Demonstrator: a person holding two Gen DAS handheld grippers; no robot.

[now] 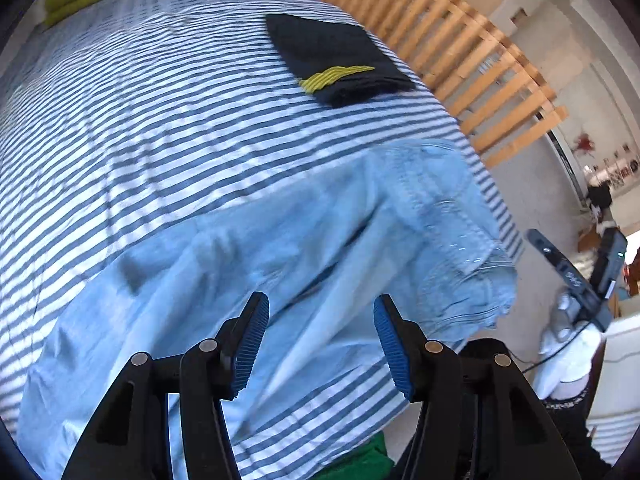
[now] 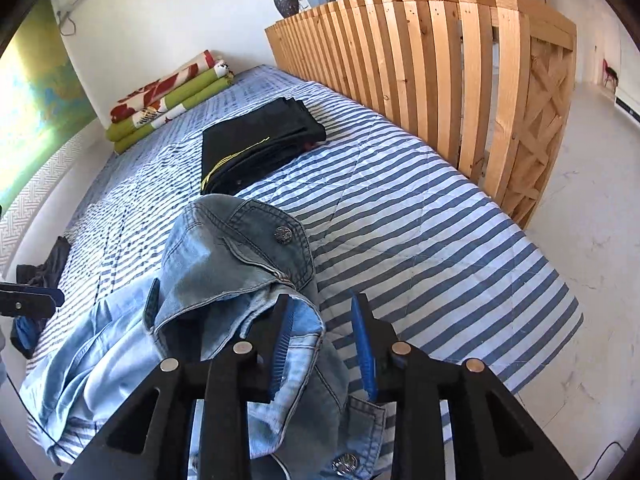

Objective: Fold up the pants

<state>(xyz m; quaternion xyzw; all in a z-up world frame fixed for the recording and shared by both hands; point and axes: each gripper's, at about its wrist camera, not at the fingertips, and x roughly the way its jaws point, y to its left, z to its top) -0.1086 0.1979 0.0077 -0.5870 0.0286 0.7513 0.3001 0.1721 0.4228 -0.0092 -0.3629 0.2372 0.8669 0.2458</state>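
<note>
The waistband button (image 2: 284, 235) of the jeans (image 1: 304, 232) is seen only in the right view. Denim lies between the right gripper (image 2: 324, 344) jaws, grip unclear; the left gripper (image 1: 320, 344) is held open, empty. Folded black pants (image 1: 336, 56) lie beyond.

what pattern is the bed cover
Blue and white stripes on the bed cover, clearest in the right wrist view.

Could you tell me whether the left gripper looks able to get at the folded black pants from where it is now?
Probably yes: the left gripper is open and empty, and only flat jeans and striped cover lie before the black pants.

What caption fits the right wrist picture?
Light blue jeans bunched on a striped bed, folded black pants behind.
</note>
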